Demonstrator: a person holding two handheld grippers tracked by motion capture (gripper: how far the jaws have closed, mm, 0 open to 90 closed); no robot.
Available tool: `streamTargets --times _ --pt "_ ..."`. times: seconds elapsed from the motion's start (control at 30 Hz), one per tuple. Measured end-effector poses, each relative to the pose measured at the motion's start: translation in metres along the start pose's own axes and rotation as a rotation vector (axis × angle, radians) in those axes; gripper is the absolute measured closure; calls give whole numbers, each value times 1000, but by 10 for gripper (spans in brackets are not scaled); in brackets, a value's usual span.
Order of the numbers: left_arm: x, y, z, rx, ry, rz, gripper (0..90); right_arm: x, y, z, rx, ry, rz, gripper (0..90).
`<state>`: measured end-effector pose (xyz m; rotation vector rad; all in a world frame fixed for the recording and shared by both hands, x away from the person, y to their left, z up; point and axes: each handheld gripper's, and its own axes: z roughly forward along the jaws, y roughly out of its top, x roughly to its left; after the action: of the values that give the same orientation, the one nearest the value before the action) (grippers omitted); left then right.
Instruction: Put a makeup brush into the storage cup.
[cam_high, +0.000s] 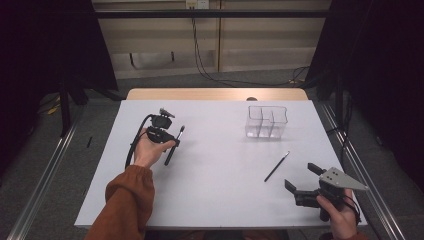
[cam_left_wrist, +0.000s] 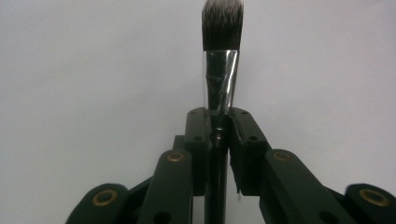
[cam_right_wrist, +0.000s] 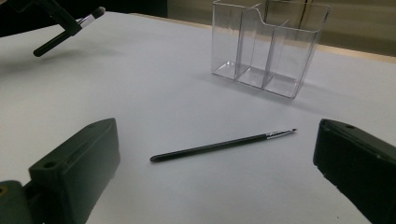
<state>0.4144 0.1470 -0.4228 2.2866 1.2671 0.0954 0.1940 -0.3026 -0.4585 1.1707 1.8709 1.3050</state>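
My left gripper (cam_high: 174, 142) (cam_left_wrist: 217, 117) is shut on a thick black makeup brush (cam_high: 173, 148) (cam_left_wrist: 221, 70), held above the white table's left side. The jaws clamp it just below the silver ferrule, and the dark bristles point away from me. A thin black liner brush (cam_high: 276, 166) (cam_right_wrist: 224, 144) lies flat on the table at the right. My right gripper (cam_high: 302, 176) (cam_right_wrist: 214, 130) stands open just in front of it, with nothing between its jaws. In the right gripper view the left gripper (cam_right_wrist: 65, 21) and its brush show at the top left.
A clear plastic organiser (cam_high: 266, 121) (cam_right_wrist: 268, 44) with three compartments stands at the back right of the table (cam_high: 220, 200). A wooden strip (cam_high: 215, 94) runs along the far edge. Metal rails flank the table on the floor, and cables hang on the wall behind.
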Motion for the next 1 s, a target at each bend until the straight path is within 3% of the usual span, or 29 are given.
streamTargets --times 0.07,0.1,0.67,1.0 --pt "1 -1 -3 -14 -2 19 787 0 0 0 0 1 0 1" --pt "-1 -1 -3 -28 -2 6 787 0 0 0 0 0 0 1" --pt "1 -13 -16 -240 -38 30 787 0 0 0 0 0 1 1" --pt "-2 -19 -22 -345 -51 61 787 0 0 0 0 -1 1 1"
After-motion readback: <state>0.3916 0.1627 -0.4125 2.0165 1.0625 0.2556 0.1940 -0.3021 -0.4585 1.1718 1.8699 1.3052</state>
